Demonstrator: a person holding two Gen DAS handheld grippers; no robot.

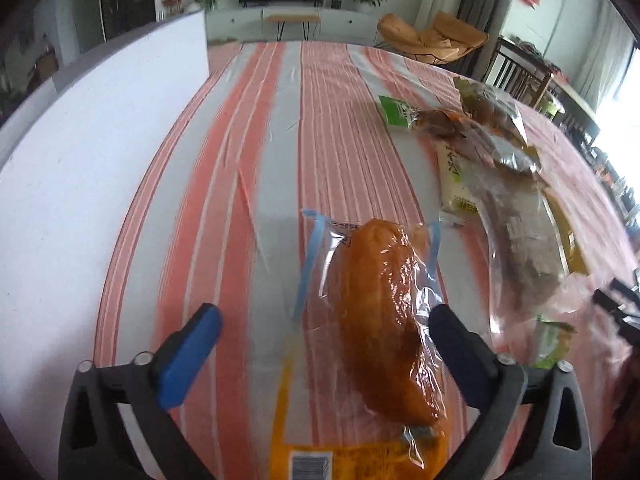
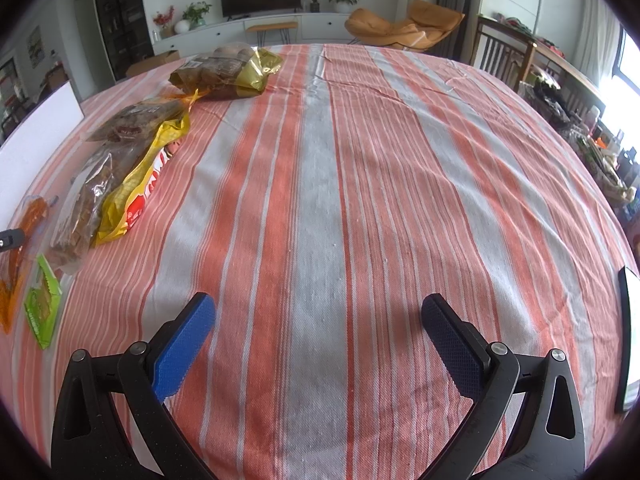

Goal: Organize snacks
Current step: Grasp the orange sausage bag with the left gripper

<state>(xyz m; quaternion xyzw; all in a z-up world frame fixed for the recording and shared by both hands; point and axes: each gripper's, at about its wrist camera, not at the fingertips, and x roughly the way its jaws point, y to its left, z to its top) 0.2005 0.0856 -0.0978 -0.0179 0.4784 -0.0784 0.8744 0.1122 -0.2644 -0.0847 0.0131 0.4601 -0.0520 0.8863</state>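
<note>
My left gripper (image 1: 324, 320) is open, its two blue-padded fingers on either side of an orange snack in a clear packet (image 1: 384, 320) that lies on the striped tablecloth (image 1: 280, 140). A long brown snack bag (image 1: 520, 236), a white packet (image 1: 452, 176) and a small green packet (image 1: 396, 110) lie to its right. My right gripper (image 2: 318, 320) is open and empty over bare tablecloth (image 2: 360, 180). In the right wrist view the brown and yellow snack bag (image 2: 116, 176), a gold bag (image 2: 228, 72) and a green packet (image 2: 42, 304) lie at the left.
A tall white box wall (image 1: 100, 152) stands along the table's left side. A dark flat device (image 2: 628, 336) lies at the table's right edge. Chairs, an orange lounge chair (image 2: 404, 26) and a TV cabinet stand beyond the table.
</note>
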